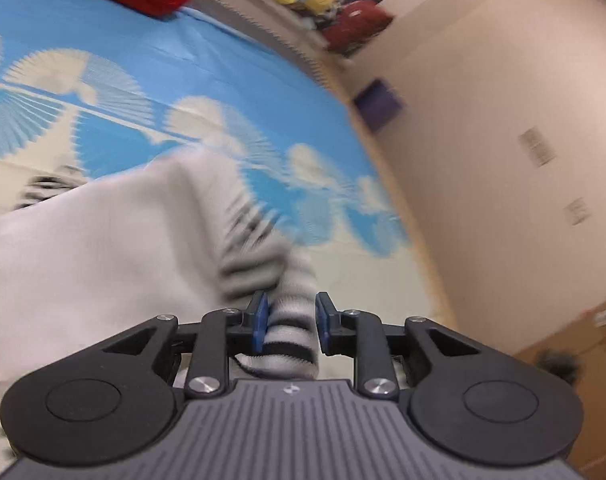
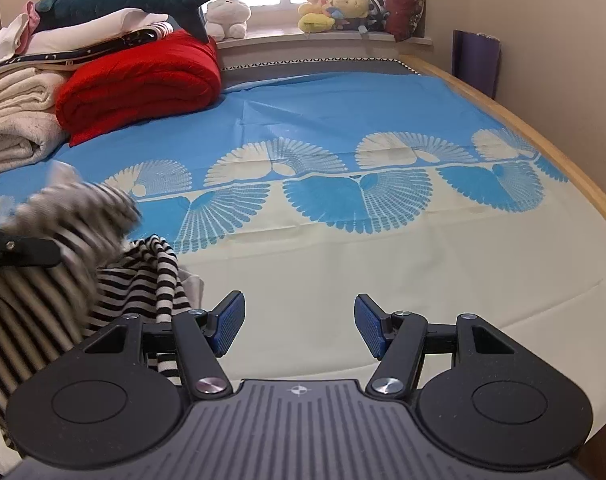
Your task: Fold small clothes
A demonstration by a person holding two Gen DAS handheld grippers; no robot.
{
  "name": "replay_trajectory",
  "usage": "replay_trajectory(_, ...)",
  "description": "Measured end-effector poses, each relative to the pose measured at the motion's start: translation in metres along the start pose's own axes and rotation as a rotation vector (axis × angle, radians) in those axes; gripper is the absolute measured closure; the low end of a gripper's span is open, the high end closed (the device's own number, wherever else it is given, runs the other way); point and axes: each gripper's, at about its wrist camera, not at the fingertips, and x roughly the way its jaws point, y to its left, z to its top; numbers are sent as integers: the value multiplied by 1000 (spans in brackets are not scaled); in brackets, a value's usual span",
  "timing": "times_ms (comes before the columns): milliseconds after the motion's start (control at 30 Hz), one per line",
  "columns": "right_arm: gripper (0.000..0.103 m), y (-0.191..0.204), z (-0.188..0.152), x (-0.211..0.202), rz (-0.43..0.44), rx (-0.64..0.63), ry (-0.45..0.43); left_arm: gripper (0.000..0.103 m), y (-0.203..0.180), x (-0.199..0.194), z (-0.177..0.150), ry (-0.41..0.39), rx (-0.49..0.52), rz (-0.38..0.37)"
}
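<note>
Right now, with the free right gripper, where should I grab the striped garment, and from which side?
Take the loose striped sleeve draped over the garment's edge nearest the right gripper. Come from the right, low over the bedsheet: it's a narrow raised fold that open jaws could probably straddle.

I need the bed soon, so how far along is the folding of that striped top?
Done: nothing looks folded; the striped top lies bunched on the bedsheet. In hand: its striped sleeve sits between the left gripper's pads, a gap on one side; the right gripper is open and empty. Left: spreading and folding it all.
</note>
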Motion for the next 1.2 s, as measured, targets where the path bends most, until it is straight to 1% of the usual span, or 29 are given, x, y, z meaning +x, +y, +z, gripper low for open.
replay_trajectory(33, 40, 2, 0, 1, 9, 1, 2, 74, 2, -6, 1, -31, -4, -6)
replay_trajectory(67, 40, 3, -1, 1, 20, 2, 4, 72, 5, -15, 3, -65, -3, 3)
replay_trajectory(100, 40, 4, -1, 2, 34, 3, 7, 72, 10, -23, 5, -81, -7, 21)
replay_trajectory(167, 40, 7, -2, 4, 71, 14, 14, 72, 23, -36, 8, -88, -26, 69)
replay_trajectory(200, 40, 9, -3, 6, 102, 26, 31, 72, 31, -43, 8, -87, -41, 93)
replay_trajectory(267, 40, 15, -5, 13, 173, 51, 81, 72, 43, -51, 8, -69, -45, 144)
replay_trajectory(333, 40, 25, -7, 23, 248, 74, 149, 72, 51, -60, 8, -43, -10, 206)
replay_trajectory(400, 40, 39, -9, 30, 305, 72, 199, 72, 55, -67, 5, -11, 43, 263)
replay_trajectory(433, 40, 49, -11, 34, 312, 46, 224, 72, 60, -73, 3, 4, 67, 279)
replay_trajectory(467, 40, 58, -14, 38, 300, 9, 251, 72, 61, -74, 0, 23, 94, 296)
replay_trajectory(500, 41, 69, -18, 44, 271, -46, 288, 72, 62, -76, -2, 37, 116, 310)
replay_trajectory(533, 47, 77, -22, 48, 255, -83, 311, 72, 63, -78, -5, 48, 135, 321)
replay_trajectory(567, 56, 82, -25, 49, 262, -109, 328, 72, 65, -80, -8, 59, 154, 332)
replay_trajectory(600, 79, 86, -27, 49, 287, -121, 343, 72, 65, -80, -10, 68, 172, 340)
replay_trajectory(633, 93, 87, -27, 46, 301, -129, 339, 72, 65, -79, -12, 76, 188, 347)
replay_trajectory(667, 93, 86, -26, 40, 302, -139, 314, 72, 64, -79, -14, 79, 202, 350)
replay_trajectory(700, 96, 83, -23, 32, 308, -136, 277, 72, 64, -78, -15, 80, 213, 349)
replay_trajectory(733, 97, 74, -18, 24, 325, -100, 233, 72, 63, -80, -18, 82, 221, 343)
replay_trajectory(800, 97, 45, -5, 1, 392, 38, 131, 72, 60, -77, -19, 90, 234, 325)
replay_trajectory(833, 99, 32, -2, -11, 408, 79, 82, 72, 57, -76, -20, 94, 241, 316)
replay_trajectory(867, 103, 21, 0, -22, 389, 97, 35, 72, 55, -74, -22, 107, 243, 311)
replay_trajectory(900, 103, 8, 0, -29, 374, 114, 17, 72, 53, -70, -23, 120, 254, 299)
replay_trajectory(967, 103, -13, -4, -28, 374, 154, 79, 72, 47, -63, -28, 156, 284, 275)
replay_trajectory(1000, 103, -18, -9, -23, 362, 146, 129, 72, 43, -57, -31, 174, 304, 267)
replay_trajectory(1033, 103, -19, -16, -19, 343, 107, 178, 72, 41, -52, -34, 194, 330, 266)
replay_trajectory(1067, 103, -16, -21, -16, 330, 52, 207, 71, 38, -47, -38, 212, 360, 272)
replay_trajectory(1133, 103, -6, -24, -18, 328, -40, 202, 70, 37, -40, -42, 223, 397, 295)
replay_trajectory(1200, 100, 2, -22, -25, 337, -83, 160, 70, 42, -38, -43, 227, 380, 310)
